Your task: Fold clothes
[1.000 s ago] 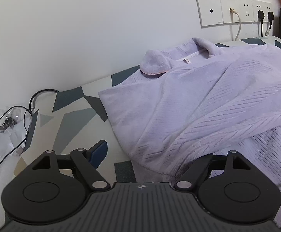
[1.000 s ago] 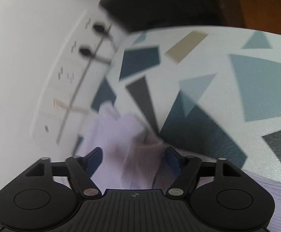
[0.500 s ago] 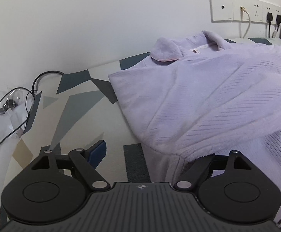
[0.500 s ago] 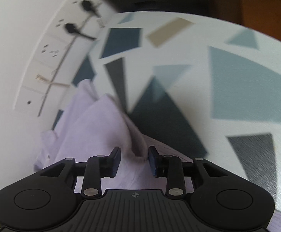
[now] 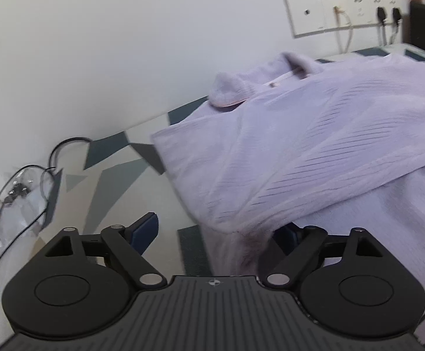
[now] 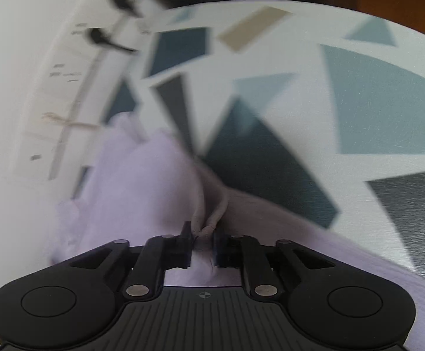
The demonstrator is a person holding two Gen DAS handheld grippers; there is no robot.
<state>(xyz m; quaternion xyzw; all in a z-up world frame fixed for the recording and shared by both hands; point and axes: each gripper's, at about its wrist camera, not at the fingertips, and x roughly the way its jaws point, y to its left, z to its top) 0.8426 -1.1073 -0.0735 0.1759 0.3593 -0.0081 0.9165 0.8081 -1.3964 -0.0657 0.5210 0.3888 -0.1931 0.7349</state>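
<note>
Since the earlier frame, right gripper [image 6: 202, 244] has closed further, pinching the one lilac garment [image 5: 314, 146] (hem, lower centre); left gripper [image 5: 218, 231] remains spread wide.

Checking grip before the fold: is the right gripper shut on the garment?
Shut: the right gripper has its jaws nearly together, pinching a bunched edge of the fuzzy lilac garment.

A table [image 5: 110, 181] covered in grey, blue and beige geometric shapes is seen ahead of the left gripper [image 5: 217, 229]. A lilac garment [image 5: 314, 146] is spread on it ahead and rightward; black cables [image 5: 22, 181] are gathered at its far-left edge.
</note>
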